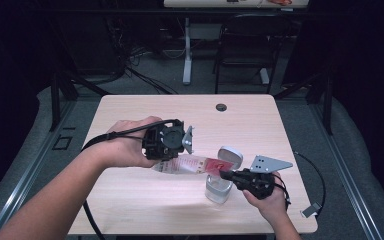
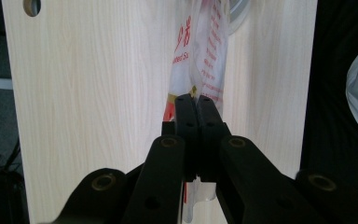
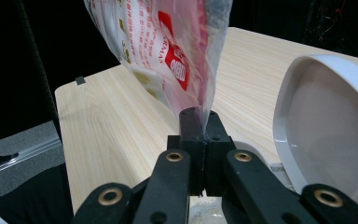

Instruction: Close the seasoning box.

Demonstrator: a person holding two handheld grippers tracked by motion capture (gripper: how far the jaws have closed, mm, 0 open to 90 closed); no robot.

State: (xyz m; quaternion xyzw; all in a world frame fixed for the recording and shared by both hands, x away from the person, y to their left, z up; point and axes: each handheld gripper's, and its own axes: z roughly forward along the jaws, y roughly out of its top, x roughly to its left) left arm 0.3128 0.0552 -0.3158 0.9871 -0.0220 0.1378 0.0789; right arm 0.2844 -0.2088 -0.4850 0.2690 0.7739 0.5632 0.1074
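The plastic bag [image 1: 192,164] is pinched at each end by the left claw [image 1: 166,161] and right claw [image 1: 223,174], both clamped on it, so it is held stretched above the open box [image 1: 219,189] on the worktop [image 1: 130,195], likely for pouring.

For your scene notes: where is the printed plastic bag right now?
In the high view, the printed plastic bag hangs mid-table between the left tool and right tool, both clamped on it, above the open clear container.

Lab: dark curtains [image 1: 10,60], floor cables [image 1: 130,60], bare table [image 1: 145,107]

Glossy clear plastic bag [image 3: 168,42]; smooth pale wood-grain table [image 1: 145,195]; matt black gripper jaws
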